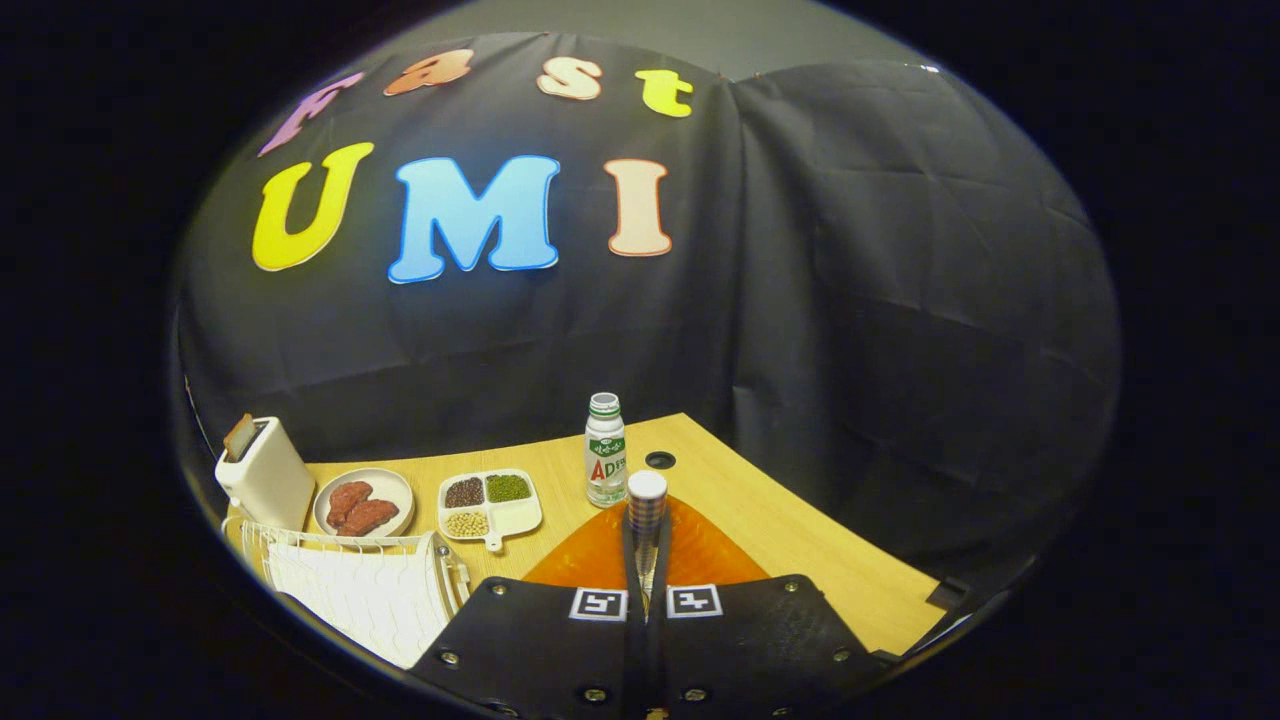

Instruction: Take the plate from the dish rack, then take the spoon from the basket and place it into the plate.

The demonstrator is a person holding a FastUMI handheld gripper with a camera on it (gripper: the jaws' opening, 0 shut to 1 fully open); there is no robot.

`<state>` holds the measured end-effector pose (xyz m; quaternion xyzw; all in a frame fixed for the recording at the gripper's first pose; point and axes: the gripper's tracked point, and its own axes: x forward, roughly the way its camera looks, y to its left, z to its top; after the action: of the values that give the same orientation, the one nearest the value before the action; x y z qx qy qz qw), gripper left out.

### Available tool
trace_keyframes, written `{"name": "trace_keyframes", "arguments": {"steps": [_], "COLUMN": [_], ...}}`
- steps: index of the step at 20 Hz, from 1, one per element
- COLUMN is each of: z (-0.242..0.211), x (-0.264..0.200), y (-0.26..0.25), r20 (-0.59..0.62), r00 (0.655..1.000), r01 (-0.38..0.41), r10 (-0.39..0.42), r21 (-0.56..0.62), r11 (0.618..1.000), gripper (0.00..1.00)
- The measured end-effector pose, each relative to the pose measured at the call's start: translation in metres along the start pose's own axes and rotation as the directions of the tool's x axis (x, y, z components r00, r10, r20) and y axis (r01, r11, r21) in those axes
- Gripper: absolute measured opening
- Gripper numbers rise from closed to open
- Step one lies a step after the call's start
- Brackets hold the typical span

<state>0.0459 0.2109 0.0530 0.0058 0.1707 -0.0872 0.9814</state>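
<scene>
You'll find little to read here. Your claw [645,592] carries two square black-and-white coded markers, one [598,604] on the left finger and one [694,601] on the right, just either side of the spoon [646,512] that both fingers [540,645] are pressed against; they hold block patterns, not letters or numbers. Beyond the fingers, the small drink bottle [605,452] on the bench [800,540] wears a printed label with red and green lettering, too small to make out with certainty. Nothing else on the bench bears writing you can see.
</scene>
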Motion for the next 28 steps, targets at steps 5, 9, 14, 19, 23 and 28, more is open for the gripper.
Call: {"name": "trace_keyframes", "arguments": {"steps": [5,9,14,19,23,28], "z": [0.013,0.002,-0.029,-0.065,-0.093,-0.136], "x": [-0.055,-0.106,-0.174,-0.230,-0.252,-0.261], "y": [0.054,0.112,0.179,0.228,0.248,0.252], "r20": [0.051,0.057,0.019,-0.026,-0.055,-0.111], "r00": [0.993,0.971,0.924,0.874,0.855,0.848], "r01": [-0.099,-0.214,-0.366,-0.472,-0.507,-0.528], "r10": [0.107,0.231,0.382,0.485,0.515,0.518], "r21": [-0.131,-0.216,-0.249,-0.281,-0.292,-0.253], "r11": [0.986,0.953,0.897,0.836,0.811,0.810], "gripper": [0.00,0.00,0.00,0.00,0.00,0.00]}}
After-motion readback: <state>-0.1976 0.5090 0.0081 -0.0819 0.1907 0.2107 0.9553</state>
